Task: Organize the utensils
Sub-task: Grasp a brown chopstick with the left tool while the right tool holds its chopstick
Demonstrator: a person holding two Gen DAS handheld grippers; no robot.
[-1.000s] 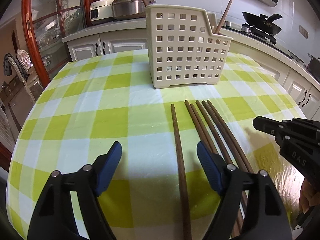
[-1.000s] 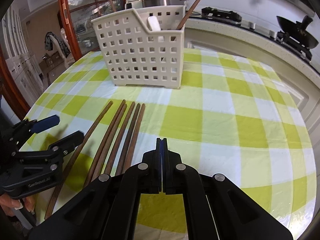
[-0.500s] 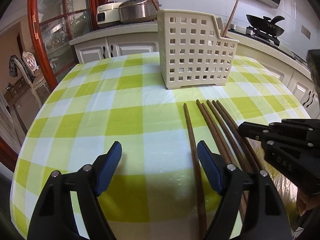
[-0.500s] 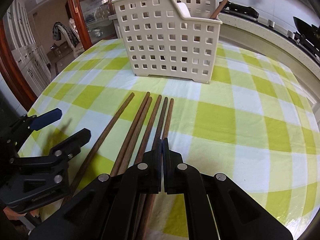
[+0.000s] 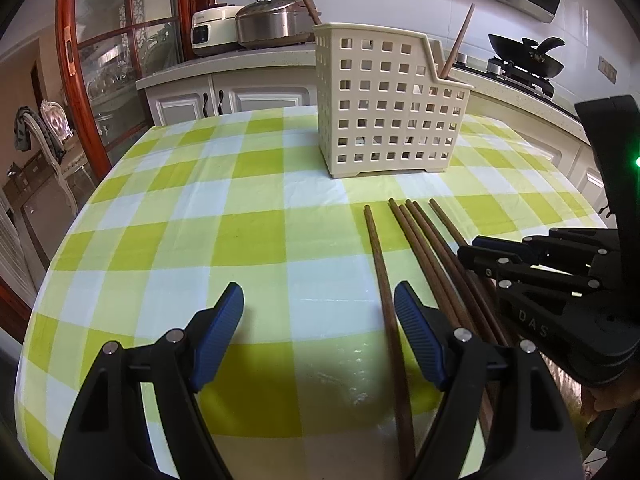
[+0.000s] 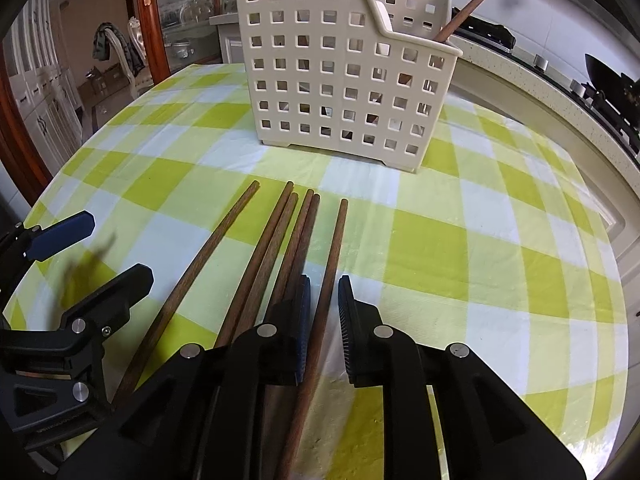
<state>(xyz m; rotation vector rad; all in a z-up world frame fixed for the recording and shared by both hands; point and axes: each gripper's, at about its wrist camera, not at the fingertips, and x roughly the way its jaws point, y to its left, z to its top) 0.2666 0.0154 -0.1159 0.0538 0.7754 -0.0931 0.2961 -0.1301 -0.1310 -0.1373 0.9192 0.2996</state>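
Between parted right tongs (image 6: 323, 308), one chopstick (image 6: 334, 248)

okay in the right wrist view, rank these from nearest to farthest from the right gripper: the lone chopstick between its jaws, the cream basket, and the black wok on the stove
1. The rightmost brown wooden chopstick, lying between the open jaws of the right gripper.
2. The cream perforated plastic basket, straight ahead on the checked tablecloth.
3. The black wok, far right on the stove beyond the table.
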